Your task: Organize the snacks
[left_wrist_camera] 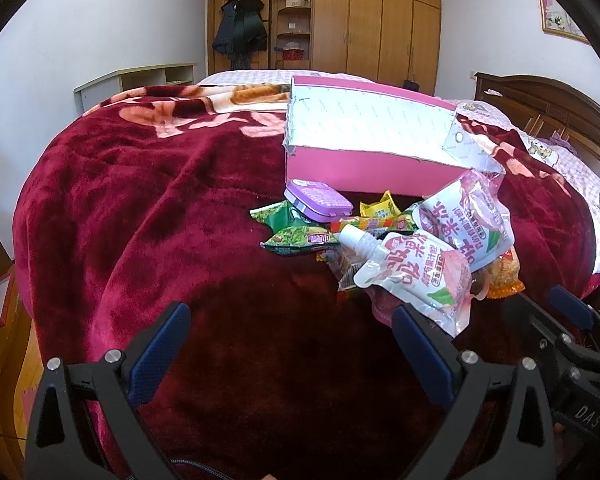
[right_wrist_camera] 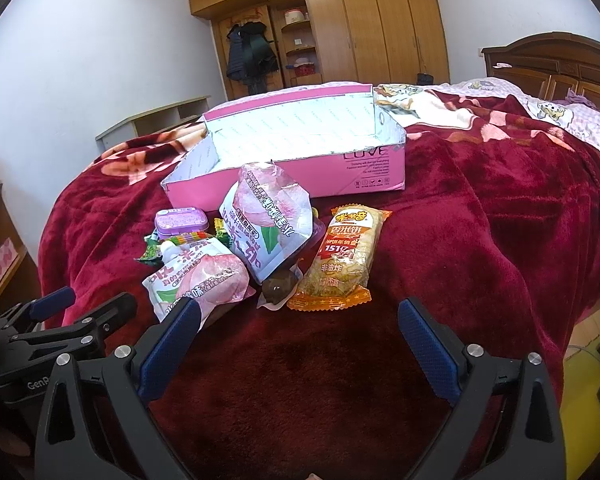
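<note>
Left hand-held gripper: black frame, two blue textured pads spread wide, holding nothing, hovering over the plush crimson blanket on the bed. Right hand-held gripper: same build, pads likewise wide apart and empty, just short of the snack pile.

Just ahead, heaped near the middle of the bed: two glossy pink-and-white peach jelly pouches with white spouts, one lying flat, the other propped up behind it. Beside them, one long crinkly orange-and-yellow rice cracker packet; one small dark round sweet in clear wrap; one flat purple rounded tin; two green foil sachets; one small yellow packet; one striped multicolour candy roll.

Behind the pile, touching none clearly: one open-topped pink cardboard box with white printed lining, nothing visible inside.
</note>
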{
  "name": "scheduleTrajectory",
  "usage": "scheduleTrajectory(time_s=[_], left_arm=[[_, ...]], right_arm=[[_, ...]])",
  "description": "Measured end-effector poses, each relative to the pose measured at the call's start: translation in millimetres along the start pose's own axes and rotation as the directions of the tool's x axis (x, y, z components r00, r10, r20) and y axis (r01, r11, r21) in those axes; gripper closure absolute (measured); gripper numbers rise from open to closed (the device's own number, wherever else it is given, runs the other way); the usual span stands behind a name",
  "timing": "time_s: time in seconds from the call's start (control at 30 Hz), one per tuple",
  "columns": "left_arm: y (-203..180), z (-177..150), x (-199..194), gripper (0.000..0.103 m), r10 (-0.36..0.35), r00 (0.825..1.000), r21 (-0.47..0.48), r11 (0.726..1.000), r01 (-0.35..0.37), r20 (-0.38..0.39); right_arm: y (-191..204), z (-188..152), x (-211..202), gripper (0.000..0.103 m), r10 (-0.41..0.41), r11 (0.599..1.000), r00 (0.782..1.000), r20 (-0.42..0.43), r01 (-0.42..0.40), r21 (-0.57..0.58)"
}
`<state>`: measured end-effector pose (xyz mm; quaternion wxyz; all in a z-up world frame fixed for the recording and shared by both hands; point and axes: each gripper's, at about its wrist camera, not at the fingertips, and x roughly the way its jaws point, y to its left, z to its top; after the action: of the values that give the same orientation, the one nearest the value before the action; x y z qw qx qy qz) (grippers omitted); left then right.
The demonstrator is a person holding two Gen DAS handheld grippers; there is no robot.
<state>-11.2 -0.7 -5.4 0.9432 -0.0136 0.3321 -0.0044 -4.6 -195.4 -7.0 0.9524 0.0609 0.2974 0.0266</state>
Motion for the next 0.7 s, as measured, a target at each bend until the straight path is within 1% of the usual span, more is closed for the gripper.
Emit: scheduleTrajectory(time_s=[0.7], left_arm=[[-1.2, -1.3, 0.0, 0.000, -0.004, 1.000, 0.003, 1.000, 0.004, -0.001]], right_arm=[[-0.4, 0.2, 0.3, 0.002, 0.001, 1.000, 1.000, -0.001, -0.001, 0.000]])
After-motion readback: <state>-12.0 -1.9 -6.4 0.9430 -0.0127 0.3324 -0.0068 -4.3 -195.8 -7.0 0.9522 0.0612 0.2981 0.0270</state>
